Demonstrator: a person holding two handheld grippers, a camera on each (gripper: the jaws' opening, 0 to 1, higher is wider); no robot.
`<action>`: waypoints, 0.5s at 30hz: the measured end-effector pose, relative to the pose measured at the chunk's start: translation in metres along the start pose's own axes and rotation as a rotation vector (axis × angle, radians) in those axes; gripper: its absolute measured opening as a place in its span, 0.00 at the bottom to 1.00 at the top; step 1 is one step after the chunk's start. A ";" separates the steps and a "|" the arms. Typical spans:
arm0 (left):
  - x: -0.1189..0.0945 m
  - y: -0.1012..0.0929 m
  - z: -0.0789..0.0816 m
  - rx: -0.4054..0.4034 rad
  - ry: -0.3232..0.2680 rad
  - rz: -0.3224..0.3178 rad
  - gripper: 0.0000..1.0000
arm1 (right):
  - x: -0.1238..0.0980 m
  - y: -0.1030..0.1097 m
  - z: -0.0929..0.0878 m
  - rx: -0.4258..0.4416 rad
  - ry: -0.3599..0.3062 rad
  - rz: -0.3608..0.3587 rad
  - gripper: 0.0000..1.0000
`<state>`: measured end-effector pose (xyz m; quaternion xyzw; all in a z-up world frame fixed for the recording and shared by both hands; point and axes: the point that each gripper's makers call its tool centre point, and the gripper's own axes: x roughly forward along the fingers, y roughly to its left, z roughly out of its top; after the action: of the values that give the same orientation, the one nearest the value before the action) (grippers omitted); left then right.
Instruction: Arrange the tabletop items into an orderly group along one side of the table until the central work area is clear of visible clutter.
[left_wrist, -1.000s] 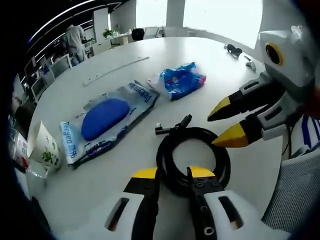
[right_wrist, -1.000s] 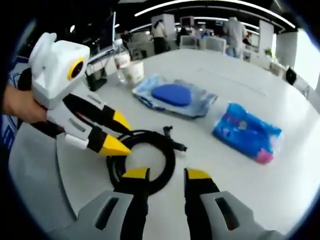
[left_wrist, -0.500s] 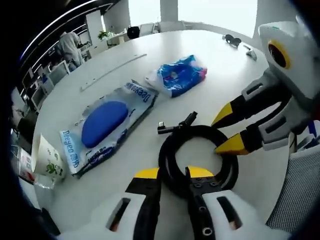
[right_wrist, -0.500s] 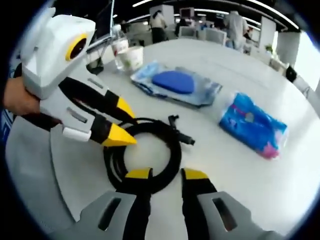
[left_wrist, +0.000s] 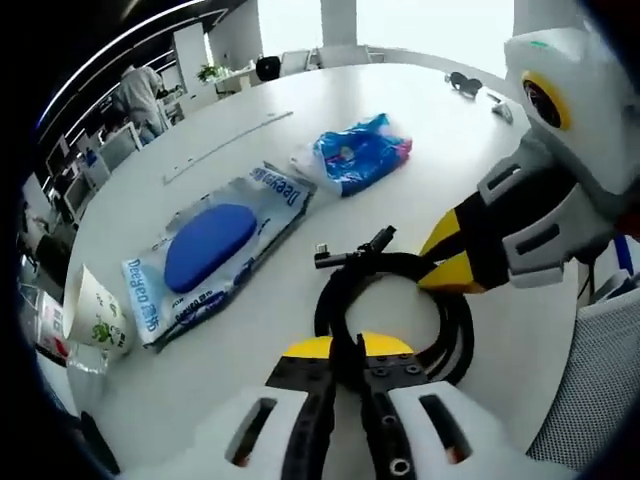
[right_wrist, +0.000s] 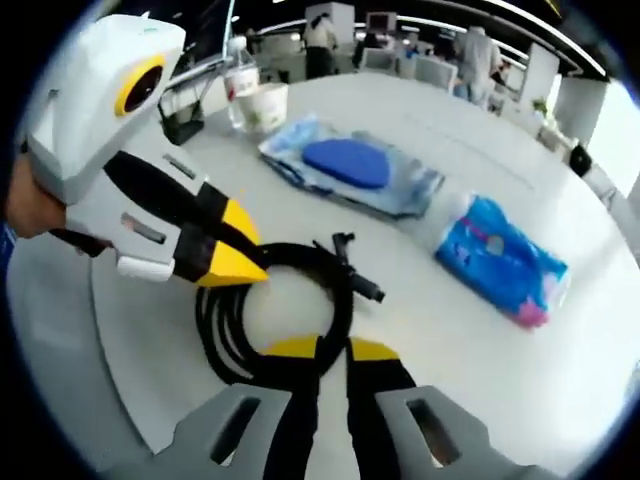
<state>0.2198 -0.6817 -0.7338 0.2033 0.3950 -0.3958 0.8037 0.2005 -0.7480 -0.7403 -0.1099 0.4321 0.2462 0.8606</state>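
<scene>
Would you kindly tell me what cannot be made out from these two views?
- Left gripper view: the near arc of the cable coil is hidden under the left tool.
- Left gripper view: small dark items at the table's far edge are too small to identify.
- Right gripper view: the cup print is blurred.
- Right gripper view: the left tool covers part of the coil, so its grip there is unclear.

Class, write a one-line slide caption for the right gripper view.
Both claws, right and left, clamp a coiled black cable on the white table.
</scene>
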 end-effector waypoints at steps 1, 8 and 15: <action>-0.002 0.001 -0.001 -0.019 0.005 -0.005 0.04 | 0.000 0.000 0.001 0.011 0.000 0.002 0.03; -0.008 0.009 -0.002 -0.057 0.010 -0.007 0.02 | -0.002 0.005 0.010 0.023 -0.002 0.022 0.02; -0.016 0.017 -0.004 -0.070 0.012 -0.002 0.02 | 0.000 0.011 0.020 -0.001 -0.018 0.035 0.02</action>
<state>0.2254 -0.6619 -0.7234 0.1772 0.4135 -0.3812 0.8077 0.2085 -0.7302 -0.7279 -0.1004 0.4263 0.2624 0.8599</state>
